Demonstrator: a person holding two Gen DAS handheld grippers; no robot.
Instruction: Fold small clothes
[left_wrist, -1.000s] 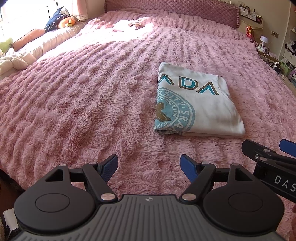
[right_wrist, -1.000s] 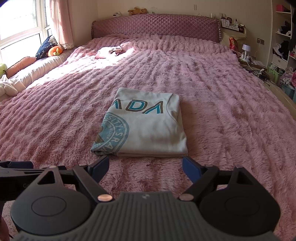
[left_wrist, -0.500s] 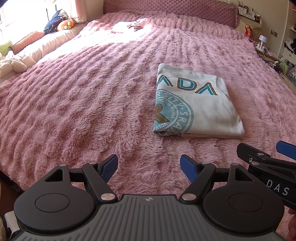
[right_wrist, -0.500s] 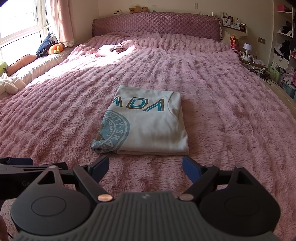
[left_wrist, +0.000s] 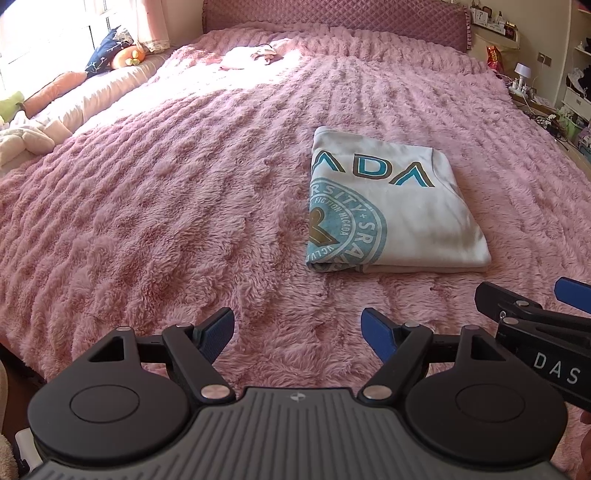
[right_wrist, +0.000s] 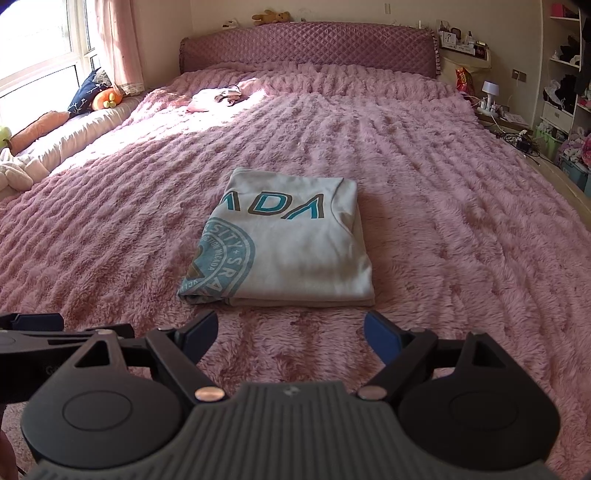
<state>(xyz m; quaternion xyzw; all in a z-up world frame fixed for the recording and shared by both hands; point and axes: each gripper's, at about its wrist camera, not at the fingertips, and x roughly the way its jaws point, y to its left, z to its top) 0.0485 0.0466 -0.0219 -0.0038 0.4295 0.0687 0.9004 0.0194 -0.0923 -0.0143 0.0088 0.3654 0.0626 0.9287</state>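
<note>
A white T-shirt (left_wrist: 402, 210) with teal lettering and a round teal print lies folded into a flat rectangle on the pink fluffy bedspread (left_wrist: 166, 192). It also shows in the right wrist view (right_wrist: 291, 240), straight ahead. My left gripper (left_wrist: 297, 332) is open and empty, held back above the bed's near edge, left of the shirt. My right gripper (right_wrist: 290, 332) is open and empty, just short of the shirt's near edge. The right gripper also shows at the right edge of the left wrist view (left_wrist: 532, 295).
A small pink garment (right_wrist: 218, 98) lies far up the bed near the quilted headboard (right_wrist: 310, 48). Cushions and soft toys (right_wrist: 92, 94) line the window seat on the left. A bedside shelf with a lamp (right_wrist: 489, 92) and storage shelves (right_wrist: 565, 74) stand at the right.
Both grippers have drawn back slightly from the folded shirt and tilted up a little. The shirt has not moved and both grippers stay open.
</note>
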